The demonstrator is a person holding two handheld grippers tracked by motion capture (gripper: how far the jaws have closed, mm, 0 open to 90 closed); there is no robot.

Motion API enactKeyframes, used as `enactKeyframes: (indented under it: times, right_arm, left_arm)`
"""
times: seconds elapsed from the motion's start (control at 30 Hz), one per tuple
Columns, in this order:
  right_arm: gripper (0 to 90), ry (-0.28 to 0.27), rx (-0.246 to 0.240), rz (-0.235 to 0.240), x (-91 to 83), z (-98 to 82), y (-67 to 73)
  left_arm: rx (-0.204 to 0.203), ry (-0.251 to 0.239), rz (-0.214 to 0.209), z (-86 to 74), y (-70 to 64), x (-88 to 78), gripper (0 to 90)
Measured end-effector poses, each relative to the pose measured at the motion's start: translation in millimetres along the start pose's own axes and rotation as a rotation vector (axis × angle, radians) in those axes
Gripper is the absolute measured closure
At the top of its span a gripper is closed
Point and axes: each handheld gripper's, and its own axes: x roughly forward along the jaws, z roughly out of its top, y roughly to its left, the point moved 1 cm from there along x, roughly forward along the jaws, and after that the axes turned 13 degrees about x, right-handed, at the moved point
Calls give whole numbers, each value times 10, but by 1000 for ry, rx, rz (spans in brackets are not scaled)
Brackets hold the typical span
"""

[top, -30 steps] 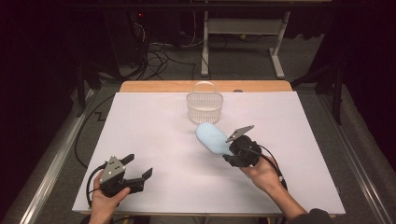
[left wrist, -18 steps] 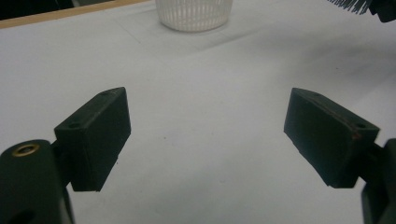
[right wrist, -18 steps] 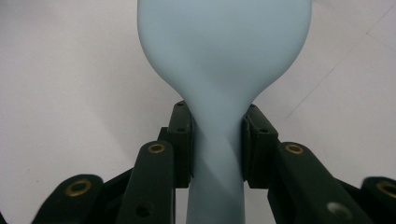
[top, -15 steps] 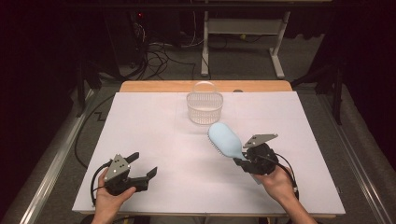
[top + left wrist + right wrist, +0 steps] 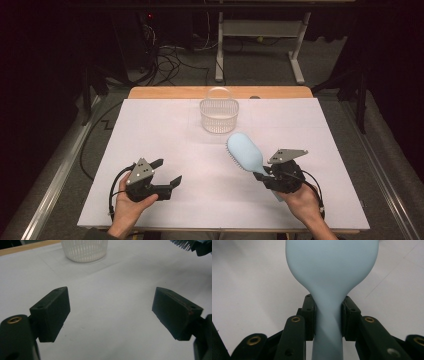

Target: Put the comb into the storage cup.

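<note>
At the lower right of the high view, a light blue hairbrush [image 5: 245, 152] is held by the right gripper [image 5: 271, 176], whose jaws are clamped on the neck of its handle; the brush head is raised toward the centre of the white table [image 5: 150, 130]. At the lower left, the left gripper [image 5: 167, 174] is seen with its jaws wide apart and nothing between them. A clear basket [image 5: 219, 115] is seen at upper centre, near the brush head but apart from it.
</note>
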Motion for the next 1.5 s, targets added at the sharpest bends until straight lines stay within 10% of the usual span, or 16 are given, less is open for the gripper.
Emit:
enactKeyframes:
  times: [1.5]
  right_arm:
    - [705,-51,22,20,-35,-49,-20]
  left_arm:
    - [40,-12,-168,648,-359,783,184]
